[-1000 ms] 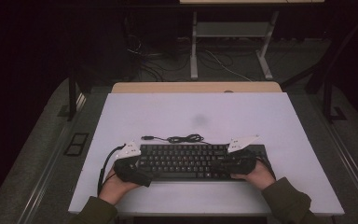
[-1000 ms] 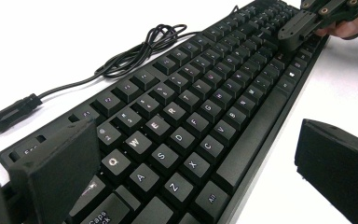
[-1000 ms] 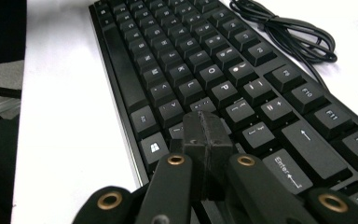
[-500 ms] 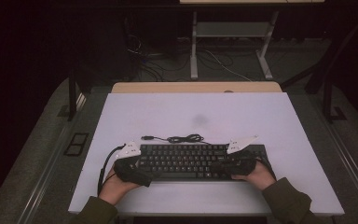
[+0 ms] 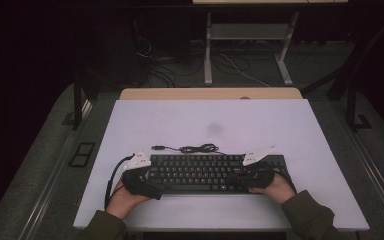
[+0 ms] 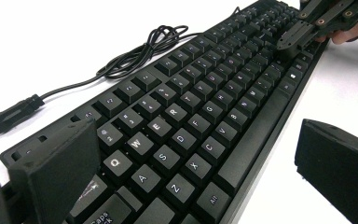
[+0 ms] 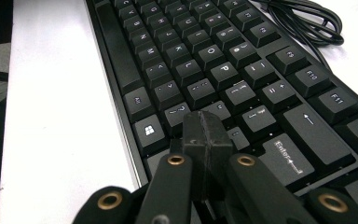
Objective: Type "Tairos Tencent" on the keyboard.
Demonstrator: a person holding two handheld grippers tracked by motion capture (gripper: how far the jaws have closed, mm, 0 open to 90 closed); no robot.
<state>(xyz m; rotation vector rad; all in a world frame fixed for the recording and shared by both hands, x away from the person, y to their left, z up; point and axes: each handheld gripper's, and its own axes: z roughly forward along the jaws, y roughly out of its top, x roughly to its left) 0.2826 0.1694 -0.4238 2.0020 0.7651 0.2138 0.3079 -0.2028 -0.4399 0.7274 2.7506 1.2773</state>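
Note:
A black keyboard (image 5: 200, 172) lies flat near the front of the white table (image 5: 205, 120). My left gripper (image 5: 149, 176) is at its left end and is open. In the left gripper view its two black pads (image 6: 56, 168) stand wide apart with the keyboard's (image 6: 191, 121) left end between them, the front pad clear of the front edge. My right gripper (image 5: 244, 175) is shut at the right part of the keyboard. In the right gripper view its closed tips (image 7: 207, 135) rest on the keys (image 7: 223, 70) near the Enter key (image 7: 286, 156). The right gripper (image 6: 303, 32) also appears at the far end in the left gripper view.
The keyboard's black cable (image 5: 192, 148) lies coiled on the table just behind it, its USB plug (image 6: 9, 116) loose. A wooden strip (image 5: 210, 93) borders the table's far edge. Desk legs and cables (image 5: 245, 65) stand on the dark floor beyond.

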